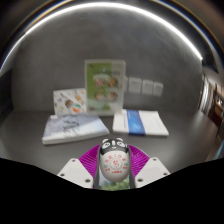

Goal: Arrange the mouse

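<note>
Gripper view: my gripper [113, 172] holds the mouse [113, 160] at the near edge of a grey worktop [40, 155]. The mouse, a rounded white-and-dark piece printed with a cartoon-like face, sits between my two fingers [80, 169], whose purple pads [93, 157] press against its left and right flanks with no gap visible on either side. The fingers are drawn in narrow around it, gripping it, and whether its underside touches the worktop cannot be told from here.

Beyond the fingers, a little to the left, a white booklet or stack of papers [73, 127] lies flat on the worktop, skewed at an angle. Beyond them to the right lies a second flat stack of white sheets with a blue band [142, 121], just beside the first but apart from it. Well beyond both, against the pale back wall [180, 70], a green-and-white printed card [105, 86] stands upright, and a smaller card with coloured pictures [69, 101] leans just to its left. To the right of the tall card, a row of white wall plates [145, 87] shows on the wall. The print on the cards is too small to read.
</note>
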Demonstrator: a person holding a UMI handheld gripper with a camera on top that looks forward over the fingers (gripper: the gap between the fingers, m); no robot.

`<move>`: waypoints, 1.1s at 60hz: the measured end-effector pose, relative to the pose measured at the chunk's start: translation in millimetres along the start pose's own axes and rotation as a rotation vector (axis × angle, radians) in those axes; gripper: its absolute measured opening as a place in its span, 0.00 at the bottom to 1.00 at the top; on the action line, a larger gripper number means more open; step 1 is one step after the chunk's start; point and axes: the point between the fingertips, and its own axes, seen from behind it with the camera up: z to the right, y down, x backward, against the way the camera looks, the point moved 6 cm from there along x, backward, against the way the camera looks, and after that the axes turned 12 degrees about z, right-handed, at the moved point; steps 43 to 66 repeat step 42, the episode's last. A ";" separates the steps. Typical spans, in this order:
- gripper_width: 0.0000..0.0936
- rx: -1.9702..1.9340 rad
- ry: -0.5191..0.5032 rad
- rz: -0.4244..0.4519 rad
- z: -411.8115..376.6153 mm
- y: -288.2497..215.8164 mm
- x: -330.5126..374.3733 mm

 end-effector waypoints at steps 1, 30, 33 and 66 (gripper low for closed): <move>0.43 -0.008 0.001 -0.036 8.8 4.1 2.0; 0.91 -0.043 -0.208 -0.191 36.3 81.4 -21.9; 0.89 -0.054 -0.240 -0.170 42.3 79.3 -8.4; 0.90 -0.107 -0.262 -0.128 70.2 69.9 45.3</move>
